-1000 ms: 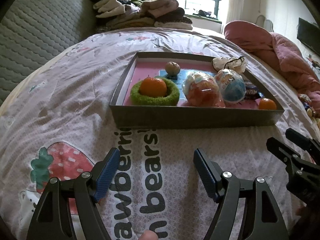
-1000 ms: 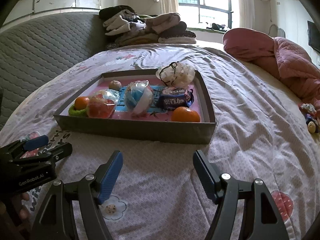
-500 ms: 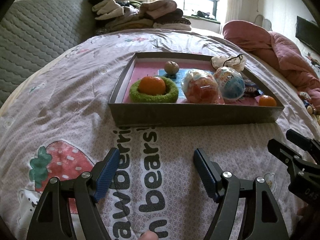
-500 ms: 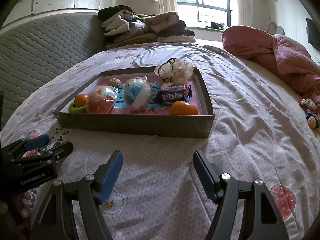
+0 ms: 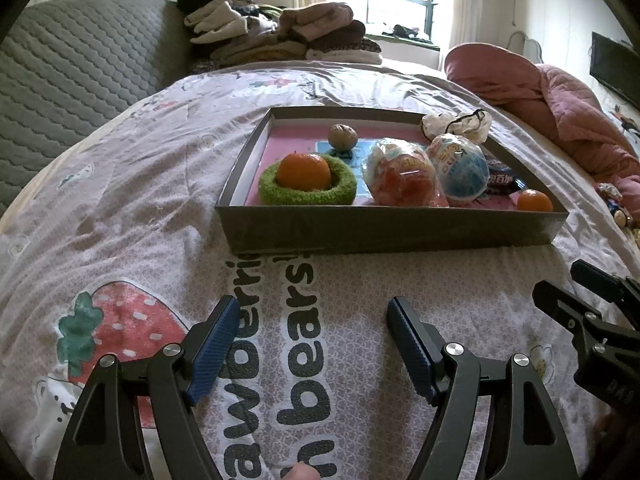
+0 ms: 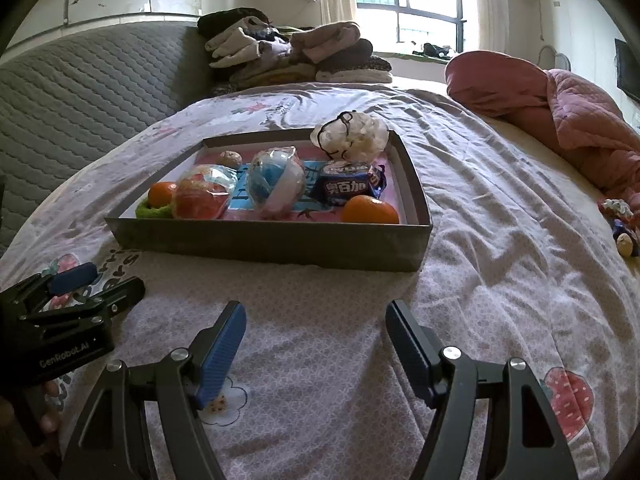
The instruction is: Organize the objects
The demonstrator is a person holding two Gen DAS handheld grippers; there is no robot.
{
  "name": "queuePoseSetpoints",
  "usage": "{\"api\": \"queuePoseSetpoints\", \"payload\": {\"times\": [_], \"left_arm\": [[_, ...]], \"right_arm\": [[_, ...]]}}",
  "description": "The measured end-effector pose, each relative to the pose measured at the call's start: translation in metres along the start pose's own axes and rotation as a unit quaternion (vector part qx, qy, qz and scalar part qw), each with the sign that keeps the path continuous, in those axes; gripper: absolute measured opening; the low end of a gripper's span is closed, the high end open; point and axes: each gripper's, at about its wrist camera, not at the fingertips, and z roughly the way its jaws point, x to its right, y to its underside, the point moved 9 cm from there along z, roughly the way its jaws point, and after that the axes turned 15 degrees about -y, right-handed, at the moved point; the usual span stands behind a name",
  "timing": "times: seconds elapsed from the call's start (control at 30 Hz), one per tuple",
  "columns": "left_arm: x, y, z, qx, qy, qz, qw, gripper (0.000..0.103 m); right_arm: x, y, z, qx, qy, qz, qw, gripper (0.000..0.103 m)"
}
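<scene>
A shallow grey box (image 5: pixel 392 234) (image 6: pixel 272 246) lies on the bed. Inside it sit an orange (image 5: pixel 304 172) in a green ring (image 5: pixel 306 196), a walnut (image 5: pixel 343 137), a red wrapped ball (image 5: pixel 404 180) (image 6: pixel 200 200), a blue wrapped ball (image 5: pixel 464 168) (image 6: pixel 276 184), a snack packet (image 6: pixel 348 188), a second orange (image 5: pixel 534 201) (image 6: pixel 370 210) and a white pouch (image 6: pixel 352 138). My left gripper (image 5: pixel 312 320) hovers open over the sheet, short of the box. My right gripper (image 6: pixel 314 322) stands open too, with nothing between its fingers.
Folded clothes (image 6: pixel 296 54) are stacked at the head of the bed. A pink quilt (image 6: pixel 560 112) is bunched at the right, with small toys (image 6: pixel 624 228) near the bed's edge. A grey padded headboard (image 5: pixel 80 60) runs along the left.
Both views have shifted very slightly; the grippers stay open and the box's contents have not moved.
</scene>
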Motion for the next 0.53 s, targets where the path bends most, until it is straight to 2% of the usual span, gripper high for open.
{"api": "queuePoseSetpoints", "payload": {"times": [0.53], "left_arm": [[0.0007, 0.0018, 0.0014, 0.000, 0.006, 0.000, 1.0000, 0.077]], "right_arm": [[0.0010, 0.0023, 0.0057, -0.008, 0.002, 0.002, 1.000, 0.072]]}}
